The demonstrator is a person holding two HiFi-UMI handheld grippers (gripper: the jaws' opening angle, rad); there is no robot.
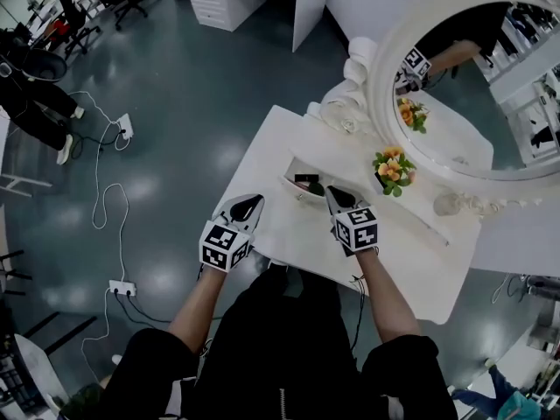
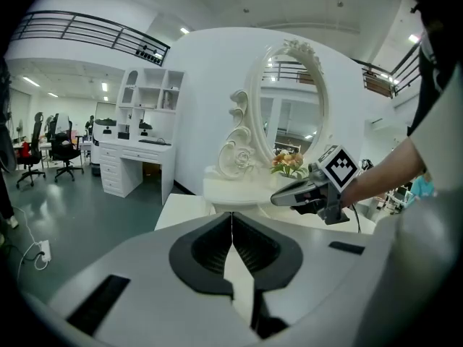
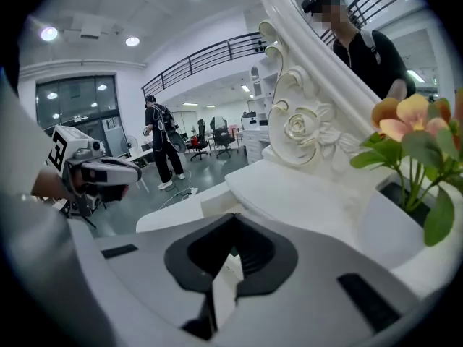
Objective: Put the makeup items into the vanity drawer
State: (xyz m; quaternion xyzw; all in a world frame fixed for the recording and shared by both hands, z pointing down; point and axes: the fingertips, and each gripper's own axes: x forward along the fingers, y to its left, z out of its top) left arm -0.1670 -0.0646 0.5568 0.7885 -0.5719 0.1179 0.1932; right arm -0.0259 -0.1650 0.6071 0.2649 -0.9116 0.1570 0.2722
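Black sleeves (image 1: 147,367) fill the bottom of the head view, and both arms reach forward over the white vanity table (image 1: 278,236). Far left, a white cable (image 1: 98,201) loops across the grey floor (image 1: 201,86). Next comes the left gripper (image 1: 248,206), held above the tabletop, its jaws pressed together with nothing between them. Just right of its tip the vanity drawer (image 1: 291,187) stands pulled open, and the makeup items (image 1: 309,182), dark with a touch of red, lie inside it. At the drawer's right end is the right gripper (image 1: 335,196), clenched on nothing as well. Further right a pot of orange and yellow flowers (image 1: 393,168) stands on the vanity top, just in front of the oval mirror (image 1: 472,86) in its carved white frame.
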